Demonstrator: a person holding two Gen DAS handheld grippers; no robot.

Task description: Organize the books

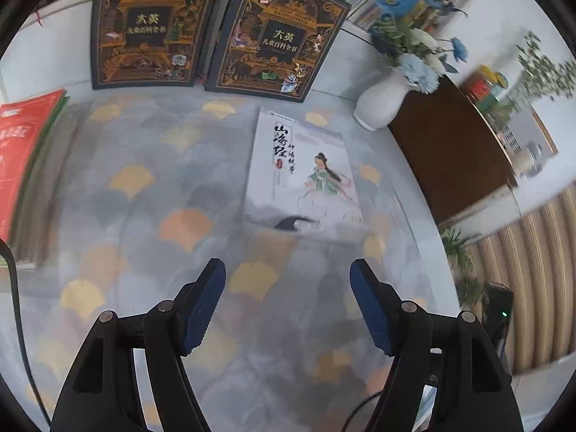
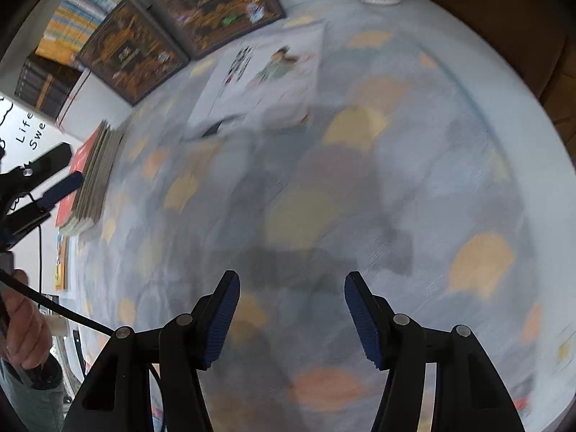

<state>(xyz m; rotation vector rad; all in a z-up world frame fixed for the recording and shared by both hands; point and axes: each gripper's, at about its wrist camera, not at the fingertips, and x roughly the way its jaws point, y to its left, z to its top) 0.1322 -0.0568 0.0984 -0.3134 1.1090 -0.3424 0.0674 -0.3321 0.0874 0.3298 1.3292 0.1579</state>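
Both grippers, left gripper (image 1: pixel 288 280) and right gripper (image 2: pixel 291 295), hang spread and empty. White book (image 1: pixel 302 176) lies flat just before the dark encyclopedias (image 1: pixel 144 25), probably still unsorted; red stack (image 1: pixel 25 158) sits well left of it.

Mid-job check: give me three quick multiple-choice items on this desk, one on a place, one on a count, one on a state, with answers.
1. Where is the white illustrated book?
A. flat on the tablecloth
B. on the red stack
C. in the vase

2. How many dark ornate books stand propped at the back?
A. one
B. two
C. four

3. What is between the left gripper fingers?
A. a book
B. a flower
C. nothing

Answers: 1 A, it lies flat in front of the propped books. 2 B, two matching covers stand side by side. 3 C, the fingers are apart with only cloth behind them.
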